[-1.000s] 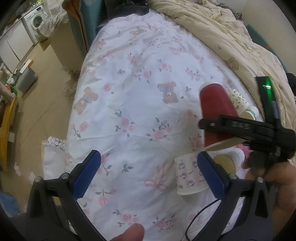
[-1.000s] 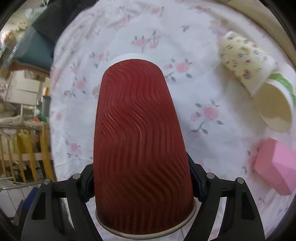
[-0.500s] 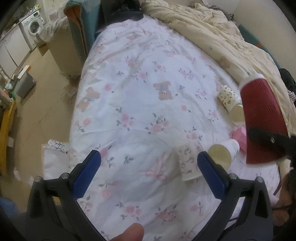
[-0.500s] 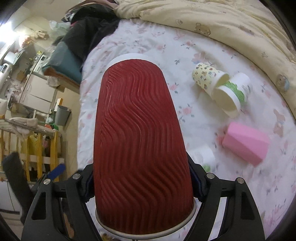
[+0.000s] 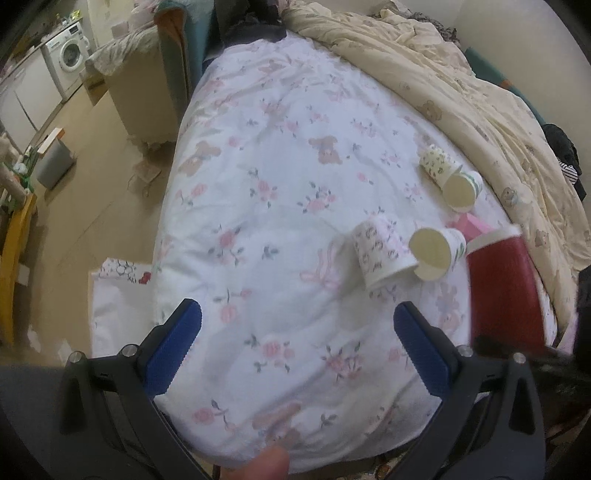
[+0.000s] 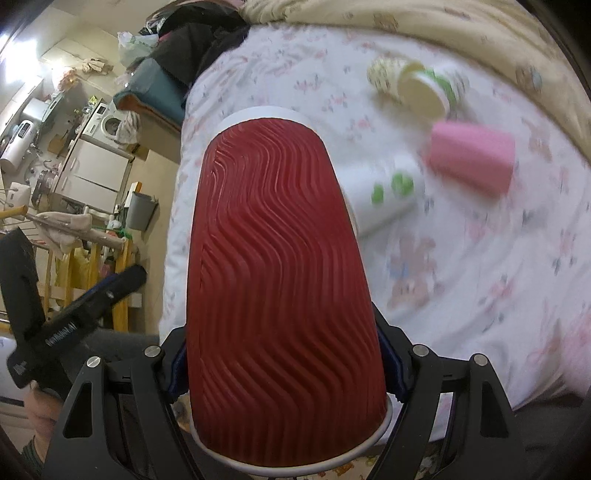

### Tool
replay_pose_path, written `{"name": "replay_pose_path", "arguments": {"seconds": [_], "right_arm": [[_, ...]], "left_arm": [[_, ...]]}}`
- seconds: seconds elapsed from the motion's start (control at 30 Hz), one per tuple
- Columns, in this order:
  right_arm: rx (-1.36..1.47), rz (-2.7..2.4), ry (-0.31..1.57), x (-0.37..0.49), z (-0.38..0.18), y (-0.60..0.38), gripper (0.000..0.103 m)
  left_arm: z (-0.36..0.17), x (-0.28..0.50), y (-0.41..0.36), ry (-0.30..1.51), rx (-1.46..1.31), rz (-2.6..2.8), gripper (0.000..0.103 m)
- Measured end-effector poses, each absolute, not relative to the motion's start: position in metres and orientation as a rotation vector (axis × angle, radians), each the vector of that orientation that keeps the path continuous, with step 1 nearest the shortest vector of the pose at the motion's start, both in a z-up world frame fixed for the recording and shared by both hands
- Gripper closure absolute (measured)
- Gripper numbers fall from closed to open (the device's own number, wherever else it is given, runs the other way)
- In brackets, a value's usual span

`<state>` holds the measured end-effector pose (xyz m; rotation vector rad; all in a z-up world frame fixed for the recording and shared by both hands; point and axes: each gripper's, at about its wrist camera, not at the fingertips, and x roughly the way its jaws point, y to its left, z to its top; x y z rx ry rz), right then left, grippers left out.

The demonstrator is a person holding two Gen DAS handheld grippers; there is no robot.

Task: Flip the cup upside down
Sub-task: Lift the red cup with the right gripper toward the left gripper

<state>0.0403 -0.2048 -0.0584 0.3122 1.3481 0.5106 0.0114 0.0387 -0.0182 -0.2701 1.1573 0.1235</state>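
Bed (image 5: 258, 206): white sheet, pink flowers and bear print. Cream quilt (image 5: 461, 92) bunched along its 1–3 o'clock edge in the left wrist view, dark clothes (image 5: 255, 27) heaped at 12. Paper cups all on their sides, right half of the sheet: printed white cup (image 5: 380, 254) touching a second white cup (image 5: 437, 253), mouth toward the camera, at 3 o'clock of it. Pink cup (image 5: 472, 225) just behind that pair. Yellow-patterned cup (image 5: 437, 164) and green-banded cup (image 5: 471, 184) touching, toward 1 o'clock.
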Motion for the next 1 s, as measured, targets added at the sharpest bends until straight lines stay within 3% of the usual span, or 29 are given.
{"name": "replay_pose_path", "arguments": {"seconds": [0.23, 0.77, 1.0], "right_arm": [[0.314, 0.478, 1.443, 0.030, -0.119, -0.197, 0.021], [0.311, 0.463, 1.542, 0.029, -0.154, -0.190, 0.018], [0.300, 0.486, 1.523, 0.026, -0.145, -0.186, 0.007]], "left_arm": [[-0.034, 0.007, 0.033, 1.169, -0.242, 0.141, 0.000], [-0.052, 0.012, 0.034, 1.222, -0.308, 0.116, 0.000], [-0.050, 0.013, 0.029, 1.215, -0.294, 0.107, 0.000]]}}
